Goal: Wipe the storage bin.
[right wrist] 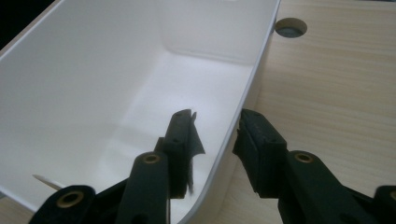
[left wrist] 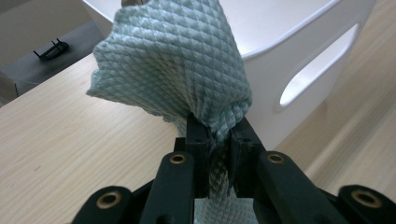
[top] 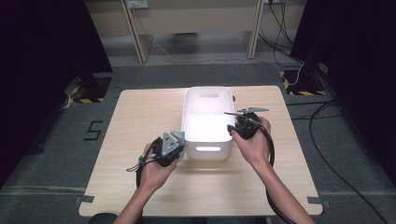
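Cloth [left wrist: 177,60], a pale green waffle-textured wipe, is pinched in the left claw [left wrist: 218,140]; its jaws stand narrow, clamped on a gathered fold, and the loose part fans out ahead of them. Just beyond that claw and slightly to its right stands the white plastic bin [left wrist: 299,51], the slot handle in its near end wall facing the claw. In the high view the left claw [top: 172,145] sits beside the bin's near left corner, above the bench [top: 140,121]. The wipe looks ready for wiping the bin, inside or along its rim, which would explain the bunched grip that leaves a broad free flap.

The right claw [right wrist: 215,135] straddles the bin's side wall [right wrist: 233,130], one jaw inside the bin and one outside over the wood. The jaws stand moderately wide, and a gap shows between each pad and the wall, so they do not clamp it. This placement suits steadying the bin so it cannot slide while the other hand rubs; closing on the rim would likely come first. The bin's interior [right wrist: 93,93] looks bare and clean apart from a small pale sliver near the claw's left jaw.
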`<state>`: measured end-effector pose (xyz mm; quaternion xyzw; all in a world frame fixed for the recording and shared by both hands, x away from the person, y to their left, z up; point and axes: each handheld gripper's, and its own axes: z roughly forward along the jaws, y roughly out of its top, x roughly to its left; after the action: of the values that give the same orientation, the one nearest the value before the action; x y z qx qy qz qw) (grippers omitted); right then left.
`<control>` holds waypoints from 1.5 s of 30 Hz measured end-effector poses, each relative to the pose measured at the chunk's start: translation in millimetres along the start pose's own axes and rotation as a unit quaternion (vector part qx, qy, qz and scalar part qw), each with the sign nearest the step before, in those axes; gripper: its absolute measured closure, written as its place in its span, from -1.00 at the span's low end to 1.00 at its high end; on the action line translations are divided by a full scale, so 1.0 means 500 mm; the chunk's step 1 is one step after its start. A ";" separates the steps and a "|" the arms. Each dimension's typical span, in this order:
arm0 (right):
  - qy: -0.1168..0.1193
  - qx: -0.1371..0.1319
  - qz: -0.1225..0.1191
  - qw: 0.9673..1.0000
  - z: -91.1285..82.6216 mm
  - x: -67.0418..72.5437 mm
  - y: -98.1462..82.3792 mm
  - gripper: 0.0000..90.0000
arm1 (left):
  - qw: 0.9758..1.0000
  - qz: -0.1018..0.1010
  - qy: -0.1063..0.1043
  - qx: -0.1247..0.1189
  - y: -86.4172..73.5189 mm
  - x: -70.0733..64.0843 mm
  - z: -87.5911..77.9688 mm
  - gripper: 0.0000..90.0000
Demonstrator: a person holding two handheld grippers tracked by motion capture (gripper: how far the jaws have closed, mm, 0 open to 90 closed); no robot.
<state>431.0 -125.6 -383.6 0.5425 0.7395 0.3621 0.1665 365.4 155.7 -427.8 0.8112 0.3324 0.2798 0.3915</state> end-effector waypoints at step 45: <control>-0.009 0.002 -0.047 0.999 0.022 0.014 -0.019 0.61 | 0.999 -0.026 -0.036 0.010 -0.031 -0.049 -0.007 0.79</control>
<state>428.7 -116.6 -396.8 0.5105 0.7633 0.3477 0.1895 342.8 146.1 -443.3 0.8159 0.3419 0.2363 0.4020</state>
